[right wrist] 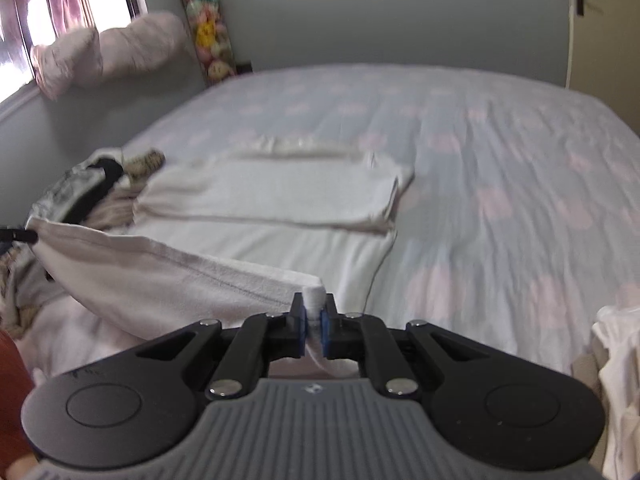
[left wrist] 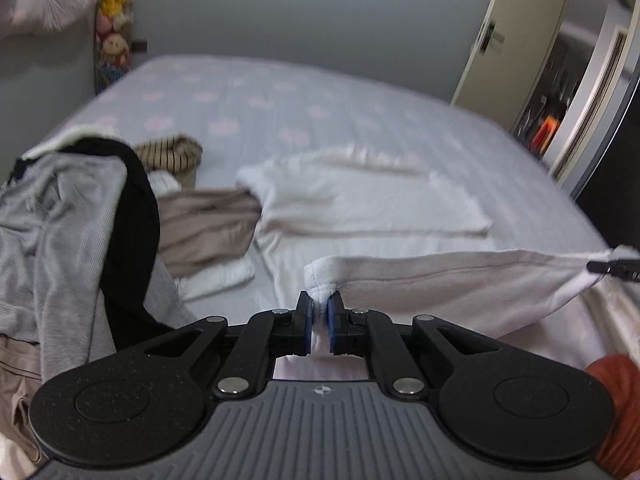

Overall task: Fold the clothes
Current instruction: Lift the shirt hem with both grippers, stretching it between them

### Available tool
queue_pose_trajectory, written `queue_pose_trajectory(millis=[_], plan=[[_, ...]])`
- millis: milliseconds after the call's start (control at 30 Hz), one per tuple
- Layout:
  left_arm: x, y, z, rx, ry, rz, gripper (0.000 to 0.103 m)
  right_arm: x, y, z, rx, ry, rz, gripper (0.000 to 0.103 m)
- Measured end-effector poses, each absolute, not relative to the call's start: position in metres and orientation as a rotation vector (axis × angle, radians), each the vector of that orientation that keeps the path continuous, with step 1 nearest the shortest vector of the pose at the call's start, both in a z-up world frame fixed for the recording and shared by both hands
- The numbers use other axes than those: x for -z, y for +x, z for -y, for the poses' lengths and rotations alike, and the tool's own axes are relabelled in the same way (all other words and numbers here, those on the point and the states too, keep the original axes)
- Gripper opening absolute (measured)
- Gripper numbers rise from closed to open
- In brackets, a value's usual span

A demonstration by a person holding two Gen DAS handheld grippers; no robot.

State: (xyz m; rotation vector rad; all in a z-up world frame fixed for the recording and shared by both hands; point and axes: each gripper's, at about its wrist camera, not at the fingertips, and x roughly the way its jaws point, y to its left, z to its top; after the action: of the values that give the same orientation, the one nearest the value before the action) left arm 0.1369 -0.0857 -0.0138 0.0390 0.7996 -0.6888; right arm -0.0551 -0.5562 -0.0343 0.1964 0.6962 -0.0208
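Landmark: one bed with pale blue, pink-blotched sheet (right wrist: 500, 184)
Two-finger black grippers with blue pads: two, left gripper (left wrist: 319, 308) and right gripper (right wrist: 313, 309), at the bed's near edge
White knit garment (right wrist: 272, 200) spread on the bed: one, partly folded
Heap of loose clothes (left wrist: 80, 208) at the bed's left side: one; separate pieces uncertain, at least five fabrics
Pale bundle of cloth (right wrist: 616, 360) at the bed's near right corner: one
Pink pillows (right wrist: 108, 52) on the ledge left of the bed: two
Column of plush toys (right wrist: 208, 36) beyond the bed's far left corner: one
Doors (left wrist: 516, 32) right of the bed: one

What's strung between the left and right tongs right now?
A raised edge of the white garment, pinched by the left tongs and the right tongs, spans them above the bed; both wrist views show it.
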Motion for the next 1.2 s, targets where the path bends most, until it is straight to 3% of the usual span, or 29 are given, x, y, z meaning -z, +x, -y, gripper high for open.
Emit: queue_pose_trajectory(millis=[600, 967, 1200], plan=[[-0.082, 0.053, 0.034, 0.722, -0.038, -0.492, 0.004, -0.054, -0.167, 0.531, 0.05, 0.18, -0.387, 0.008], [-0.086, -0.009, 0.002, 0.744, -0.014, -0.448, 0.004, -0.07, -0.25, 0.504, 0.071, 0.207, -0.306, 0.008], [-0.074, -0.008, -0.002, 0.739, 0.012, -0.484, 0.004, -0.058, -0.267, 0.49, 0.073, 0.205, -0.338, 0.008]])
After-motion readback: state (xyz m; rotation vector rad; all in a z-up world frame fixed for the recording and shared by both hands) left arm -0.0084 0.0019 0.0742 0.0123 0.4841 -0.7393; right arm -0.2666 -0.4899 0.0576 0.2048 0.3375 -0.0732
